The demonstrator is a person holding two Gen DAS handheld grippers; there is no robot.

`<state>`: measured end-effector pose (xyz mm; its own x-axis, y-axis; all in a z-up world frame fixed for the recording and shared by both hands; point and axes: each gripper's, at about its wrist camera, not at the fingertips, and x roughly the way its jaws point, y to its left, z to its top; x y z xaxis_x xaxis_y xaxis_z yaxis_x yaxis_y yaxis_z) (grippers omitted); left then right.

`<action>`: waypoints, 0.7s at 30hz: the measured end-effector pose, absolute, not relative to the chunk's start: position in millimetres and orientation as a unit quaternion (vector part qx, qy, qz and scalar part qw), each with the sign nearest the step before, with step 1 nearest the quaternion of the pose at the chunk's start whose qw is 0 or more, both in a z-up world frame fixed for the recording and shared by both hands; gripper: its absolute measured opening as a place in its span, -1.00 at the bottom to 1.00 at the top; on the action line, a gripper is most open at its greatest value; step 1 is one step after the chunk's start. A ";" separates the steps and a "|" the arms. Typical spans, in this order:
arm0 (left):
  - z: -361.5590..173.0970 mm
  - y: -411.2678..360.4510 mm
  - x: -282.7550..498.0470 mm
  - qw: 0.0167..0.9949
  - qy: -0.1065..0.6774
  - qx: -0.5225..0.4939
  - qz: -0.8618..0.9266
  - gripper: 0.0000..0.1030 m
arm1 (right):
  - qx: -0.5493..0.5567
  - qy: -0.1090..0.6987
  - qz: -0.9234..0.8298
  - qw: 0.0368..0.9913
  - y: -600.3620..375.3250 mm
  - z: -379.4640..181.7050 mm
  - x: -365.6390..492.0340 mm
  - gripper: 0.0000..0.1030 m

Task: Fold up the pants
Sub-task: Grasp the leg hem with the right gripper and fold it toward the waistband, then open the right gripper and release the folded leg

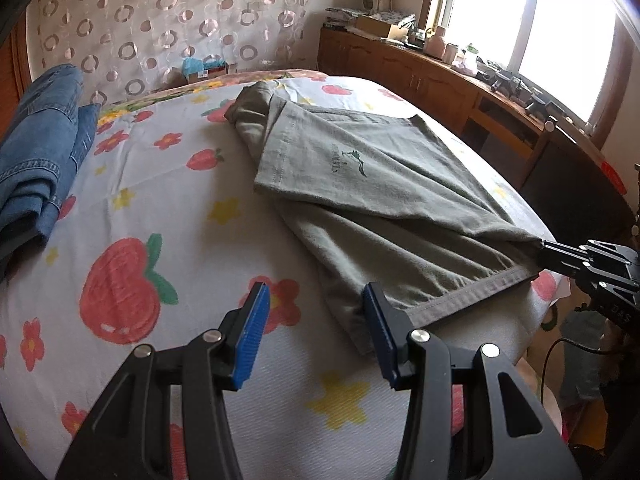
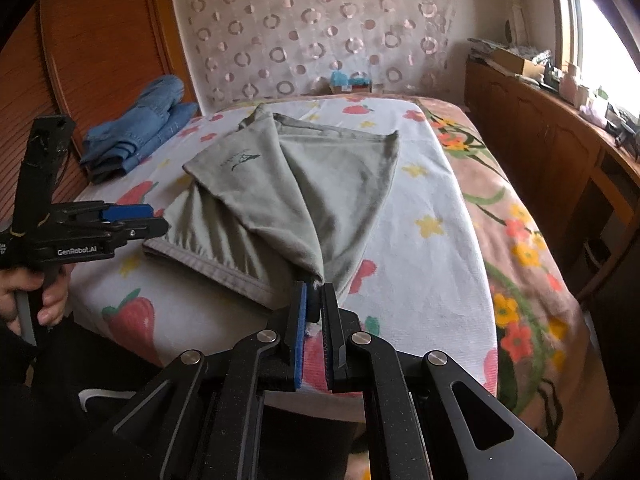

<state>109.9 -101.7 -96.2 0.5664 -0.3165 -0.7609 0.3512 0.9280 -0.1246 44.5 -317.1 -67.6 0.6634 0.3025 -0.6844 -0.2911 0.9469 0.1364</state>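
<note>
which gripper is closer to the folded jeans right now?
Left. The left gripper hangs open over the bedsheet, at the near left corner of the gray pants, on the side where the folded jeans lie. The right gripper is shut on the pants' opposite corner, farther away.

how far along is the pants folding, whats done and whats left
Done: the grey-green pants lie on the bed sheet with one part already laid over the rest, logo up. In hand: the right gripper is shut on a corner of the near edge; the left gripper is open at the hem's other end, holding nothing. Left: grab that end and make the remaining folds. Folded jeans sit at the side.
</note>
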 end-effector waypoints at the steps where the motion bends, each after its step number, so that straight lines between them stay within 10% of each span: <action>1: -94.6 -101.3 109.4 0.886 0.423 0.020 -0.188 -0.08 | 0.005 0.375 0.159 0.913 -317.3 -66.4 43.6 -0.81; 7: -77.0 -88.5 109.2 0.897 0.398 0.006 -0.190 -0.08 | -0.003 0.350 0.166 0.922 -314.8 -46.2 49.8 -0.42; 21: -51.4 -49.7 133.3 0.914 0.366 0.016 -0.172 -0.08 | -0.021 0.342 0.253 0.905 -236.2 -27.6 127.0 -0.19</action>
<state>133.3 -49.7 -51.4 0.6727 -0.3034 -0.6749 0.3273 0.9400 -0.0963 127.0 -236.2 -27.6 0.6375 0.4442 -0.6295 -0.4726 0.8707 0.1358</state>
